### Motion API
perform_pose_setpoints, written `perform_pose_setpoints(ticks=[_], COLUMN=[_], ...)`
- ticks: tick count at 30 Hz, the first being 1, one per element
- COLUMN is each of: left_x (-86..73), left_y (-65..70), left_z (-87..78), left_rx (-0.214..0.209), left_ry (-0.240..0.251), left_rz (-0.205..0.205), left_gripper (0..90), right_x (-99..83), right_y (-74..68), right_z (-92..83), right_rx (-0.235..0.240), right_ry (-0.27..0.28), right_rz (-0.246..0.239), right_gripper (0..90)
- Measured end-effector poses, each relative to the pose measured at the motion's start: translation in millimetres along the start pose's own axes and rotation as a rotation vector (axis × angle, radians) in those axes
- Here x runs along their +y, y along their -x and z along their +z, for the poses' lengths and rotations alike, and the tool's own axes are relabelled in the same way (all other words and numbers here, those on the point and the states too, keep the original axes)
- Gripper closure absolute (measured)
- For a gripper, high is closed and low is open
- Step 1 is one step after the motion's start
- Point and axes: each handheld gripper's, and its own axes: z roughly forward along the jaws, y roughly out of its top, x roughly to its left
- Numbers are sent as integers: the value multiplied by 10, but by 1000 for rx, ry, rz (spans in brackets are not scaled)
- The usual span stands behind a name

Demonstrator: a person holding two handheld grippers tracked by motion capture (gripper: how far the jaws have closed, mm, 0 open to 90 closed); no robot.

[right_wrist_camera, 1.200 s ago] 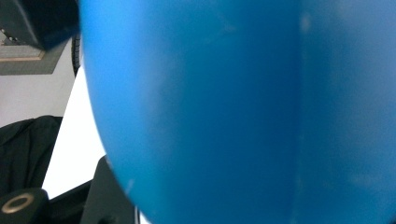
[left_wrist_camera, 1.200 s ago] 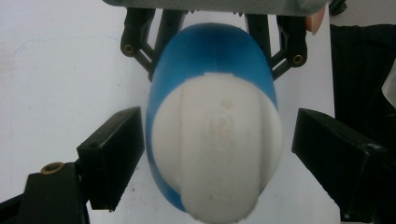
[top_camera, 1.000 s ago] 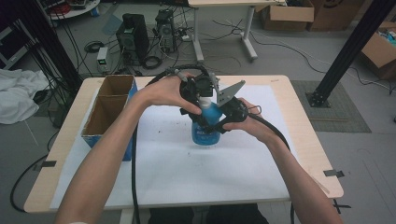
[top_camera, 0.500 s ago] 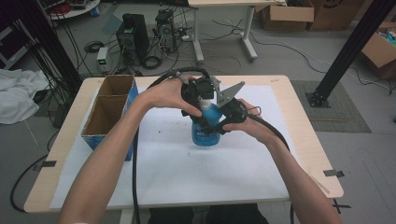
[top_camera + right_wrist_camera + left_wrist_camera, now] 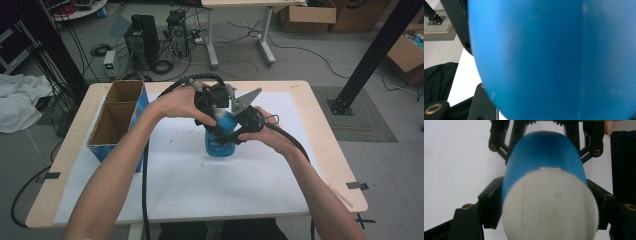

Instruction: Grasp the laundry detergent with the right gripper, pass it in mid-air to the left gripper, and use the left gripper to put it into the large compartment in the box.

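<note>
Work in hand: both grippers are on a blue bottle (image 5: 220,140) with a white cap (image 5: 550,206), standing upright on the white sheet (image 5: 190,180) in the middle of the counter (image 5: 327,125); I judge it a cap-twisting or steadying step.

Left gripper (image 5: 212,107): comes down over the top of the bottle. In the left gripper view its black fingers (image 5: 490,205) stand on either side of the bottle just under the cap, narrow and seemingly clamped on the neck.

Right gripper (image 5: 240,127): meets the bottle from the person's right side, at the shoulder. In the right gripper view the blue wall is very close to the lens; one finger (image 5: 485,105) shows beside it, but the other is hidden, so I cannot tell how wide the fingers stand or whether they pinch.

Change over the last second: almost none. The bottle stands on the same spot, both hands keep the same pose, and the left hand has only shifted slightly on top.

Meaning for the work: the grasp seems settled rather than in transit; the bottle has not been lifted, and the cap is still on.

Bystander: an open cardboard box (image 5: 117,117) with two compartments sits at the counter's left edge, well apart from the bottle.

Risk, as a guess: a hard twist could tip the bottle.
</note>
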Motion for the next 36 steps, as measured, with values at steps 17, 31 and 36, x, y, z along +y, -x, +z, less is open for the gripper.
perform_pose_setpoints(ticks=[17, 31, 36], left_x=[3, -9, -17], left_y=[3, 13, 17], left_z=[12, 8, -1], left_rx=[8, 12, 12], left_ry=[0, 15, 31], left_rz=[7, 7, -1], left_gripper=[358, 378, 380], right_x=[-5, -7, -7], right_y=[-5, -12, -12], right_z=[-2, 1, 0], right_rx=[-5, -4, -1], right_ry=[6, 10, 20], right_rz=[-1, -3, -2], right_gripper=[445, 445, 443])
